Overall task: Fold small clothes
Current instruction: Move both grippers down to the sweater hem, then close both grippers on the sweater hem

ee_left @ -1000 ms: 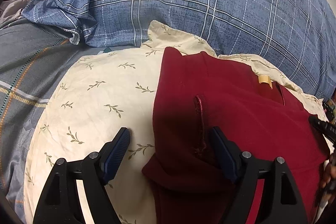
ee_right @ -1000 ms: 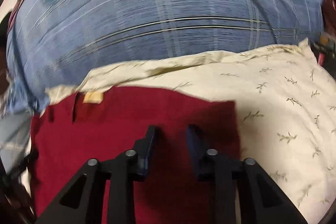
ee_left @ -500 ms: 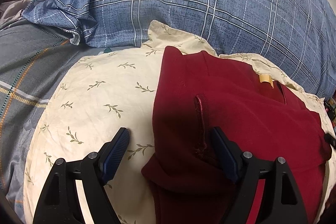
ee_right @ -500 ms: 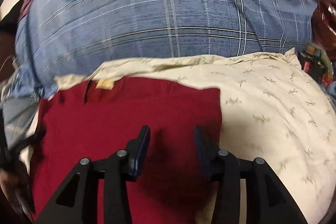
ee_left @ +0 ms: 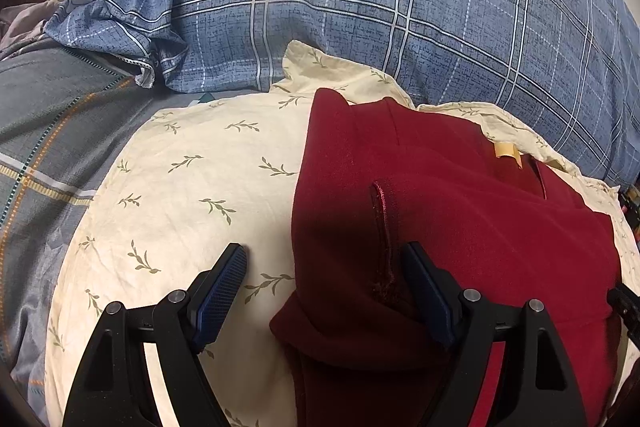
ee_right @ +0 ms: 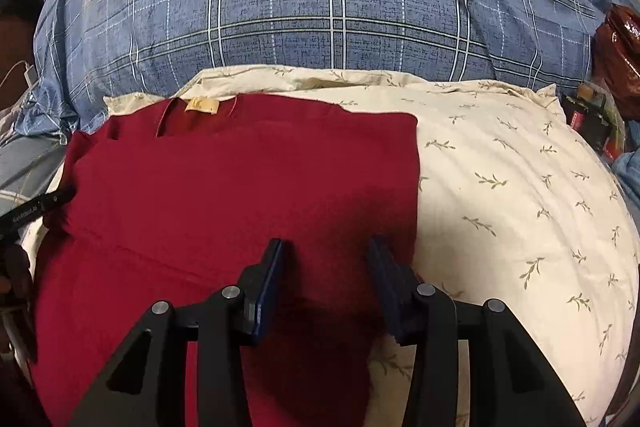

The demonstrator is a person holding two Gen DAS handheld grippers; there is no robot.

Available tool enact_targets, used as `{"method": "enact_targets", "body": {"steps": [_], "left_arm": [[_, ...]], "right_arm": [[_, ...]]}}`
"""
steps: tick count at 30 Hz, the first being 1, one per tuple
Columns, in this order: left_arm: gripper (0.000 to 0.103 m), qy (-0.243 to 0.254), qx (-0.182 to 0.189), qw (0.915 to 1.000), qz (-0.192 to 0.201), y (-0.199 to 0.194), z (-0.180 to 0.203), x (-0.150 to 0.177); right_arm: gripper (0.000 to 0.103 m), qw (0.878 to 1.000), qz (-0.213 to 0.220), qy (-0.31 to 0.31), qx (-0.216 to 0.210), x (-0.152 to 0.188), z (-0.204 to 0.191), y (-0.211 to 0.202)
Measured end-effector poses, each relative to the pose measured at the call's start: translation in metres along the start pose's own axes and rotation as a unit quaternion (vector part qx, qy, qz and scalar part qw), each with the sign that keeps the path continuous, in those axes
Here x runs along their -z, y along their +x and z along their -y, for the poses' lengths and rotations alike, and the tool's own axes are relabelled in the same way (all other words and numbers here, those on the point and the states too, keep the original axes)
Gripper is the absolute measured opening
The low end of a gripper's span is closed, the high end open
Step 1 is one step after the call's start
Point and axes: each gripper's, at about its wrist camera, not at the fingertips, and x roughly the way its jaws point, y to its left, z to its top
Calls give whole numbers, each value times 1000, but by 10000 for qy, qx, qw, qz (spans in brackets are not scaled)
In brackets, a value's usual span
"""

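One red garment (ee_left: pixel 460 235), two grippers over it, both with jaws parted and gripping nothing.

The left gripper (ee_left: pixel 324 287) stands wide astride the garment's near left folded edge; the right gripper (ee_right: pixel 326 279) hovers half open over its near right side. The cloth looks soft, light and limp, best pinched at edges or corners. It lies on one cream pillow (ee_right: pixel 520 187), with one blue plaid pillow (ee_right: pixel 320 7) beyond.

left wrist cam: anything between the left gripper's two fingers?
Yes. In the left wrist view the folded edge of the dark red fabric garment and a strip of cream leaf-print pillow lie between the open left gripper fingers.
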Motion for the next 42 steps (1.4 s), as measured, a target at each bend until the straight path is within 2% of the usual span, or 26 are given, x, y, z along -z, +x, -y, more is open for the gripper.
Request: {"method": "enact_targets", "body": {"steps": [2, 4, 7, 9, 11, 13, 16, 20, 23, 30, 32, 37, 39, 42], "left_arm": [[80, 0, 4, 10000, 2, 0, 0, 0], [80, -6, 18, 10000, 17, -1, -1, 1], [80, -19, 42, 10000, 29, -8, -3, 4], [80, 21, 33, 10000, 52, -15, -3, 9], [80, 82, 31, 9999, 79, -25, -2, 14], [80, 255, 153, 9990, 330, -38, -1, 21], [80, 304, 258, 9988, 286, -56, -2, 33], [80, 163, 589, 9980, 168, -82, -10, 49], [80, 142, 585, 9982, 72, -99, -20, 66], [80, 330, 432, 9985, -4, -141, -41, 117], [80, 421, 579, 9974, -6, -150, -46, 132], [80, 290, 669, 9969, -286, -168, -58, 159], [80, 349, 778, 9961, -228, -175, -59, 169], [80, 430, 760, 9955, -374, -180, -60, 183]], "right_arm": [[45, 10000, -25, -47, 26, -1, -2, 3], [47, 9999, -1, 26, -124, -2, 0, -1], [48, 9988, 61, 194, -443, 3, 4, -18], [49, 9990, 66, 154, -421, 9, 4, -29], [57, 9990, 61, 148, -411, 18, 6, -42], [62, 9983, 27, 193, -547, 27, 9, -52], [63, 9968, -52, 184, -778, 44, 12, -69], [68, 9932, -161, 119, -1147, 68, 16, -89], [68, 9894, -333, 168, -1406, 86, 19, -96], [68, 9841, -820, 180, -1564, 126, 26, -103], [68, 9806, -953, 162, -1703, 137, 27, -107], [68, 9744, -1194, -82, -1902, 161, 22, -115], [68, 9717, -1351, -144, -1934, 170, 21, -116], [68, 9670, -1514, -136, -2043, 184, 21, -116]]}}
